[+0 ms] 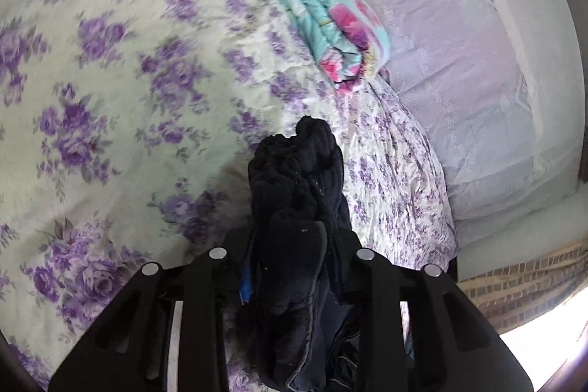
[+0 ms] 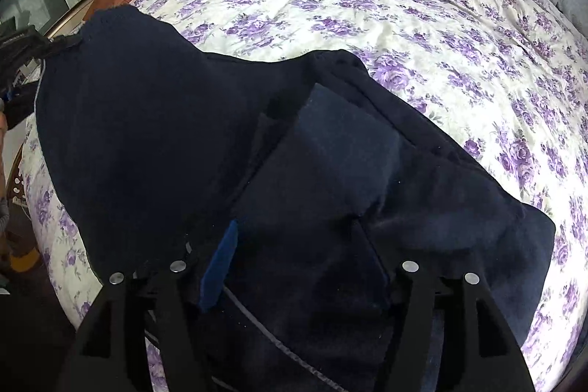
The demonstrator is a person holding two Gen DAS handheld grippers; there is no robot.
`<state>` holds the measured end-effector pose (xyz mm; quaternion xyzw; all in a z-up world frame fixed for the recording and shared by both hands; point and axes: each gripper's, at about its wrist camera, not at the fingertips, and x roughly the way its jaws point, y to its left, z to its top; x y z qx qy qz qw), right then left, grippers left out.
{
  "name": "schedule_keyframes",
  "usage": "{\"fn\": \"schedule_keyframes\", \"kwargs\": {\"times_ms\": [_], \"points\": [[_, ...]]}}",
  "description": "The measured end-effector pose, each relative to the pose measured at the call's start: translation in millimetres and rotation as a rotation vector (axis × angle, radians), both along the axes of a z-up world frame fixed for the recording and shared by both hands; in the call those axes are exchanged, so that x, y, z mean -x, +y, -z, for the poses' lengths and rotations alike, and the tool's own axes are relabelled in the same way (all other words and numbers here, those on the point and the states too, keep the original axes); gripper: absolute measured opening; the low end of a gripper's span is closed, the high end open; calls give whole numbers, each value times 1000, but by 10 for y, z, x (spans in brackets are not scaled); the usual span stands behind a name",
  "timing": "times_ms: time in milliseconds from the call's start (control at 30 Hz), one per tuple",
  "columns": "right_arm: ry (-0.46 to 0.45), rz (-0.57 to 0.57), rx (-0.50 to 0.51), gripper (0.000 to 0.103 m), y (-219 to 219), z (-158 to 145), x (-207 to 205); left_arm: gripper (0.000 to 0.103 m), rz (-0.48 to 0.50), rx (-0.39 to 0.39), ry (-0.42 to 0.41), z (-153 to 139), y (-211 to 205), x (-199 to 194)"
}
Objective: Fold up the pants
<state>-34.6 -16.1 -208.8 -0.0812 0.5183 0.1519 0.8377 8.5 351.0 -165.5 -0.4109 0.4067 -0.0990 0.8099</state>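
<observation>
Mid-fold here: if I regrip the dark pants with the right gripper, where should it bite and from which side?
Probably the free corner of the pants lying flat on the floral bedspread. Come in low from the right gripper side, so one finger slides under that edge. The far end is already bunched in the left gripper.

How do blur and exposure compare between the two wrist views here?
Left wrist view: the floral bedspread is smeared by motion blur, and the lower right corner is blown out white. Right wrist view: sharp, but the dark pants lose most fold detail. Both views show fisheye bending with dark corners.
</observation>
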Motion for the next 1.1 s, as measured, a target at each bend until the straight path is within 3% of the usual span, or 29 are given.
{"fn": "schedule_keyframes", "kwargs": {"times_ms": [100,233,400,600,733,800,867,933,967,1100], "points": [[-18,10,-72,65,-78,-154,36,28,101,-134,-117,-477,-350,76],[-90,100,-206,65,-453,-472,214,28,230,-238,-233,-911,-864,165],[-89,315,-271,65,-1207,-523,499,28,405,-297,-329,-1133,-1623,226],[-84,528,-306,65,-1979,-499,961,27,683,-371,-381,-899,-2808,418],[-72,624,-311,65,-2394,-421,1213,28,870,-511,-347,-366,-3570,590],[-70,653,-326,65,-2511,-386,1304,29,896,-529,-311,-201,-3676,615],[-73,664,-338,65,-2577,-381,1343,35,895,-507,-312,-244,-3616,635],[-84,649,-358,65,-2562,-413,1278,66,909,-397,-315,-353,-3479,638],[-94,628,-368,65,-2514,-450,1224,71,900,-384,-338,-429,-3396,658],[-182,489,-444,65,-2145,-785,904,74,850,-408,-333,-593,-3244,682]]}}
